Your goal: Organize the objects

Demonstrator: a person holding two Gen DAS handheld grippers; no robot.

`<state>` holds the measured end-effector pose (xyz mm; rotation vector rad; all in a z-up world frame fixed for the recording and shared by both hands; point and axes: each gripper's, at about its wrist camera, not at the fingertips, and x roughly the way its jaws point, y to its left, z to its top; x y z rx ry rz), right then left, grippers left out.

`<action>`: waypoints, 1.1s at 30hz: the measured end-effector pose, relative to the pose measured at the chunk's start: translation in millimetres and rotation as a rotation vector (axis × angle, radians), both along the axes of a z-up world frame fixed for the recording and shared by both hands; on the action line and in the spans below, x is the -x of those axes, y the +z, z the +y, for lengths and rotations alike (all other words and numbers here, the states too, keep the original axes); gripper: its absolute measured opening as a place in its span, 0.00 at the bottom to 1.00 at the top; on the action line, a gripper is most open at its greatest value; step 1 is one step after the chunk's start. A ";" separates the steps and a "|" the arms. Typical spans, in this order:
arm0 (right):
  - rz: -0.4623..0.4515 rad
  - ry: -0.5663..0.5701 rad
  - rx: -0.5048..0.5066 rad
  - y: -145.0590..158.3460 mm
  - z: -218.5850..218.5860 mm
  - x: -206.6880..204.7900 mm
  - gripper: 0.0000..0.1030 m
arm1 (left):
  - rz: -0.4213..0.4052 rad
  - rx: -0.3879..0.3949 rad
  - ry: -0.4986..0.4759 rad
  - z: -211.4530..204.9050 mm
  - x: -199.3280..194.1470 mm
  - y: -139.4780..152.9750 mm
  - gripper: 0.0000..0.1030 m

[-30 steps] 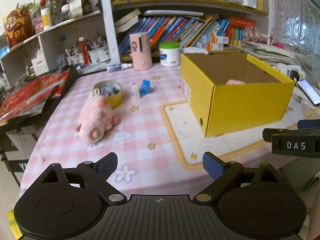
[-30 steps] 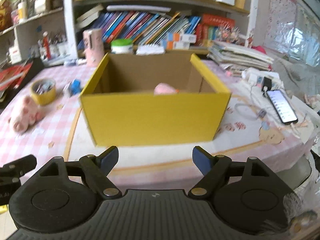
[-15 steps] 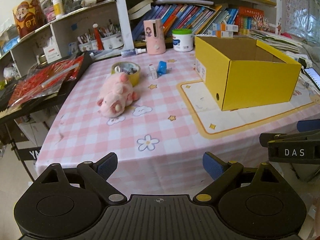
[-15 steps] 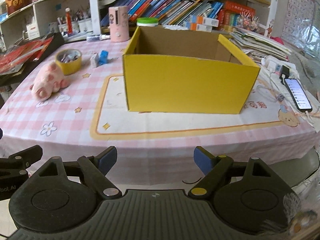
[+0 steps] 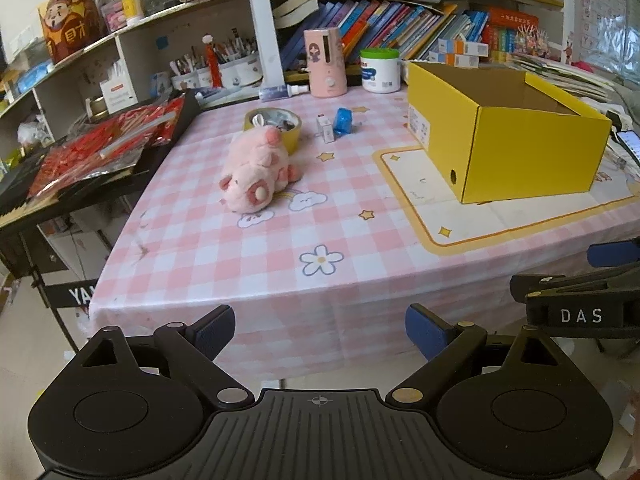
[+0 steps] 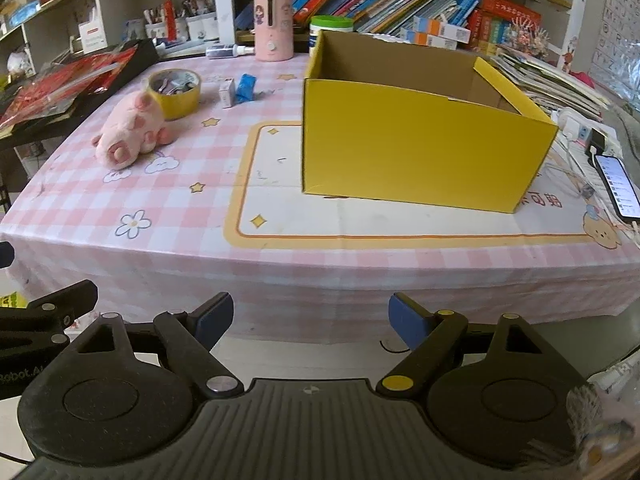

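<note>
A pink plush pig [image 5: 258, 174] lies on the pink checked tablecloth [image 5: 280, 240], left of an open yellow cardboard box [image 5: 512, 148]. Behind the pig stands a yellow tape roll [image 5: 273, 124], then a small white box [image 5: 326, 130] and a blue object [image 5: 343, 121]. In the right wrist view the pig [image 6: 130, 134] is at the left and the box [image 6: 420, 152] in the middle; its inside is hidden. My left gripper [image 5: 320, 332] and my right gripper [image 6: 311, 320] are both open and empty, held off the table's front edge.
A phone [image 6: 618, 186] on a cable lies at the table's right edge. A pink dispenser [image 5: 325, 62] and a white tub [image 5: 380, 70] stand at the back before shelves of books. A black side table with red packets [image 5: 104, 140] adjoins the left.
Both grippers have pulled back from the box and the table, so the whole tabletop and its front edge now show. Both stayed open. The objects on the table have not moved.
</note>
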<state>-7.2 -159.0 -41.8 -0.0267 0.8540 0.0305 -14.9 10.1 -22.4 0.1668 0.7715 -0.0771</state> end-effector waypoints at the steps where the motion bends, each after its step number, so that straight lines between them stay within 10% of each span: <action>1: 0.000 0.004 0.000 0.0 1.7 0.0 0.82 | 0.000 -0.002 0.001 0.7 0.4 0.2 0.91; 33: -0.021 0.125 -0.017 9.5 56.8 -25.9 0.78 | -0.007 0.009 0.083 50.9 -11.8 1.4 0.92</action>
